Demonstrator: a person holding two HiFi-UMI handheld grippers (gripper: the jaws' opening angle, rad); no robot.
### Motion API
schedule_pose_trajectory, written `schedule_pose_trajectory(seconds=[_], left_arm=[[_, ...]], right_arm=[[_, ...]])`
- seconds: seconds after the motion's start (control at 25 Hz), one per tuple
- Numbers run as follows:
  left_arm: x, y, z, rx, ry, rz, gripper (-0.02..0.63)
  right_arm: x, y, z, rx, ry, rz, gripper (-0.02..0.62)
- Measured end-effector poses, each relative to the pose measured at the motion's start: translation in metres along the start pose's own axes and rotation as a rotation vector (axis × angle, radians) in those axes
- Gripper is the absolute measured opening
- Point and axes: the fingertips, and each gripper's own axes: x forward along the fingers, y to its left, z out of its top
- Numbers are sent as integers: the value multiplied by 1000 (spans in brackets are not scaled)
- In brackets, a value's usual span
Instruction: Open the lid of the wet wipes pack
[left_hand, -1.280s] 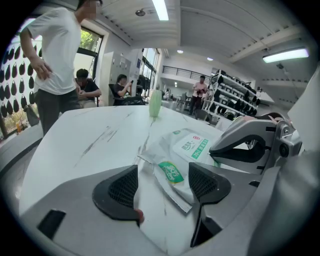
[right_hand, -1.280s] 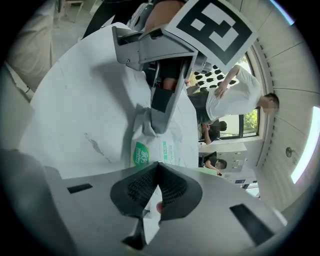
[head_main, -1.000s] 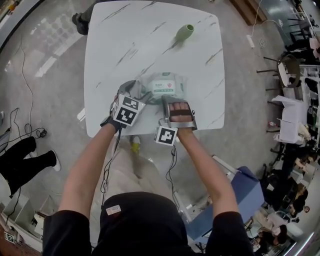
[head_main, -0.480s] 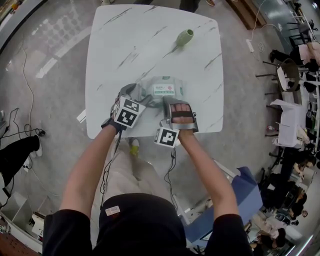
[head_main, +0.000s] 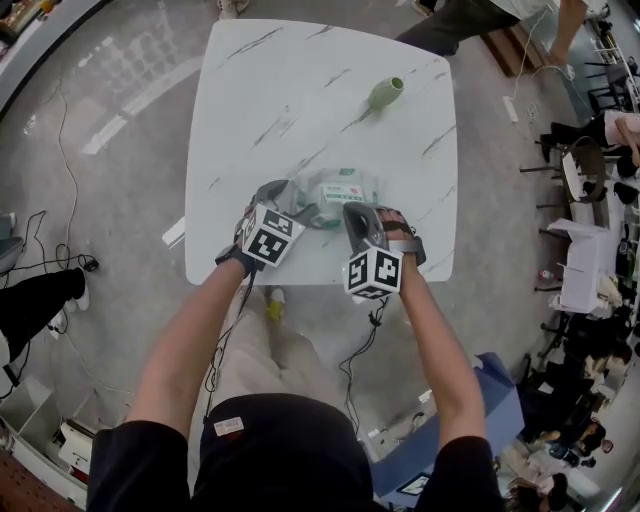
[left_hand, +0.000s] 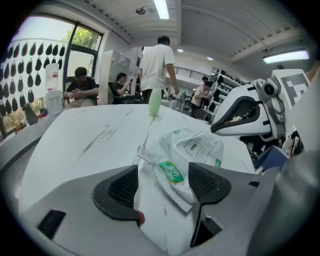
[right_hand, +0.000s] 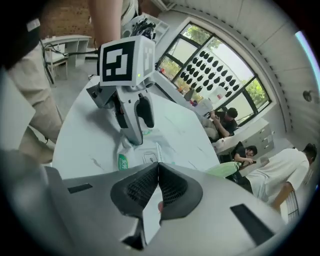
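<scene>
The white wet wipes pack lies near the front edge of the marble table. Its lid carries an "OPEN" label. My left gripper is at the pack's left end. In the left gripper view the pack spans the gap between the wide-set pads, which hold it. My right gripper is at the pack's near right corner, just above it. In the right gripper view its jaws are together, and a thin white edge of the lid rises into their tips.
A green vase stands on the far right of the table, well behind the pack. A person walks past the table's far right corner. Chairs and seated people fill the right side of the room. Cables lie on the floor at left.
My right gripper has risen and rolled, so its marker cube now faces up toward the head camera. The left gripper has kept still on the pack.
</scene>
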Motion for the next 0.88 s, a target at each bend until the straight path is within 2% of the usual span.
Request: schedule_pose_trajectory(seconds=[0.36,0.88], left_arm=[[-1,3,0,-7,9,-7,331],[2,4,0,-10,11,-14,331]], right_arm=[[-1,-22,7,95,-78,34,5],[11,-53,5,164,-93,10,4]])
